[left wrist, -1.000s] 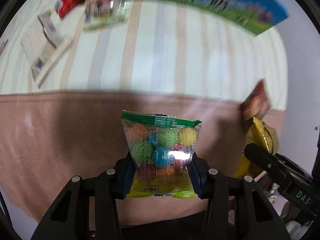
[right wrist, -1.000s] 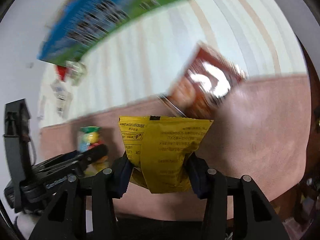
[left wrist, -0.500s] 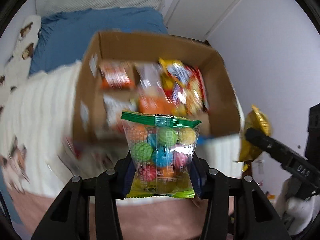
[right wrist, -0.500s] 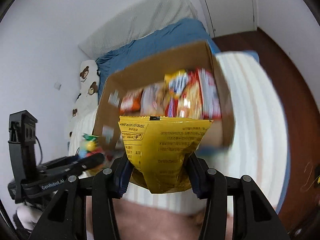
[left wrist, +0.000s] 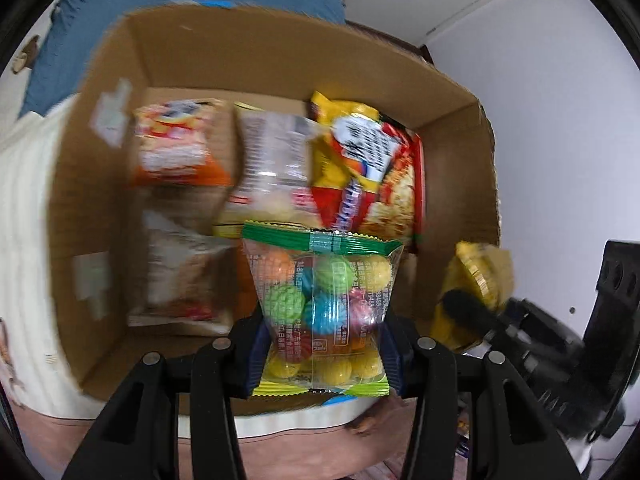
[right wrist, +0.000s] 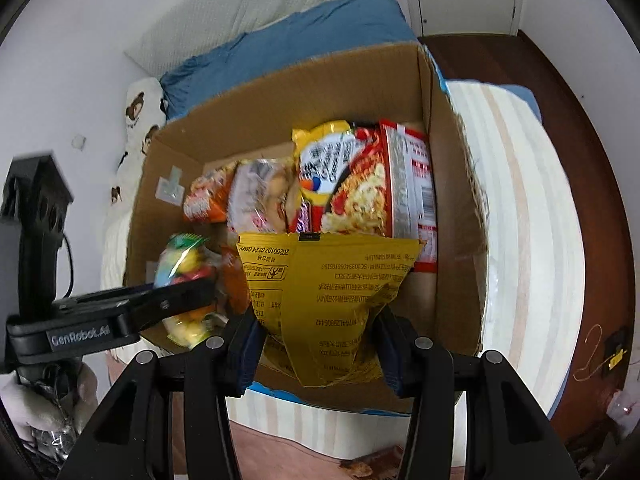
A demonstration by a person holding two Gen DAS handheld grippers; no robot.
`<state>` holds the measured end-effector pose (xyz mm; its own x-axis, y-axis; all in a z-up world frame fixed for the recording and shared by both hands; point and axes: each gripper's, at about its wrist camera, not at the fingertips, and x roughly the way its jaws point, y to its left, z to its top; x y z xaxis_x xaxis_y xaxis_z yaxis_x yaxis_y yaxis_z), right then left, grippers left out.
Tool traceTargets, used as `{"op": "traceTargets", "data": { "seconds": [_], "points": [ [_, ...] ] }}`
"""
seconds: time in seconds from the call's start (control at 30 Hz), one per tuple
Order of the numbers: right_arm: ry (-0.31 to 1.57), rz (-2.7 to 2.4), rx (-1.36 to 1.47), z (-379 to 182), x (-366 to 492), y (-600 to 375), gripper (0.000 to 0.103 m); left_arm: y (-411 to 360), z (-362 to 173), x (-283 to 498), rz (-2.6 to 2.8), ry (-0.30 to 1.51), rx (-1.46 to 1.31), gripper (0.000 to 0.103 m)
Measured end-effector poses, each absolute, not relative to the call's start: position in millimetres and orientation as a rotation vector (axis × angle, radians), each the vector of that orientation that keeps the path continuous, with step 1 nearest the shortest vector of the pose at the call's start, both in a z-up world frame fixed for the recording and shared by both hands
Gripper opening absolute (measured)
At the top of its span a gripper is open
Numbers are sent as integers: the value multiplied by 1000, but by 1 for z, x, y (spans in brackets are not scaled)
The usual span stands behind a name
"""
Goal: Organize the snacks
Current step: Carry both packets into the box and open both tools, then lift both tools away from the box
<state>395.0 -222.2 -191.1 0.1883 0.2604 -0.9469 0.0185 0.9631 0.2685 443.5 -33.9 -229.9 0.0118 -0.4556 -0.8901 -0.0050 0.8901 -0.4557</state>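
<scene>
Now both loads poised for drop: left gripper [left wrist: 322,354] jaws pinch candy bag [left wrist: 322,308], right gripper [right wrist: 318,348] jaws pinch yellow packet [right wrist: 324,304]; cardboard box [right wrist: 456,216] just ahead of jaws, snacks standing packed inside.

box [left wrist: 100,184] snacks blurred, perhaps unreadable

Clear green-topped candy bag [left wrist: 323,312] of coloured balls and crumpled yellow packet [right wrist: 326,304], both upright over open cardboard box [right wrist: 456,216] already packed with noodle packs [right wrist: 376,184] and other snack bags.
</scene>
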Motion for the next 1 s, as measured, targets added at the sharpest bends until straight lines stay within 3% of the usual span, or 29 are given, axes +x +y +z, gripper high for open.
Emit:
{"op": "traceTargets", "data": {
  "seconds": [0.23,0.27,0.3,0.33,0.37,0.4,0.47,1.0],
  "points": [
    [1438,184,223,-204,397,-231,54,-66,-251,454,-417,1603,-391,45],
    [1451,181,220,-206,397,-232,62,-69,-252,454,-423,1613,-389,46],
    [1457,183,211,-207,397,-233,82,-72,-253,454,-417,1616,-364,48],
    [1461,177,193,-207,397,-234,92,-75,-251,453,-408,1604,-320,50],
    [1458,179,194,-207,396,-235,95,-76,-250,454,-400,1593,-302,56],
    [1462,178,191,-207,395,-235,95,-75,-247,453,-389,1580,-286,73],
    [1463,162,177,-207,393,-236,95,-73,-243,454,-381,1565,-281,91],
    [1340,75,140,-176,360,-233,96,-49,-189,416,-246,1317,-119,92]
  ]
}}
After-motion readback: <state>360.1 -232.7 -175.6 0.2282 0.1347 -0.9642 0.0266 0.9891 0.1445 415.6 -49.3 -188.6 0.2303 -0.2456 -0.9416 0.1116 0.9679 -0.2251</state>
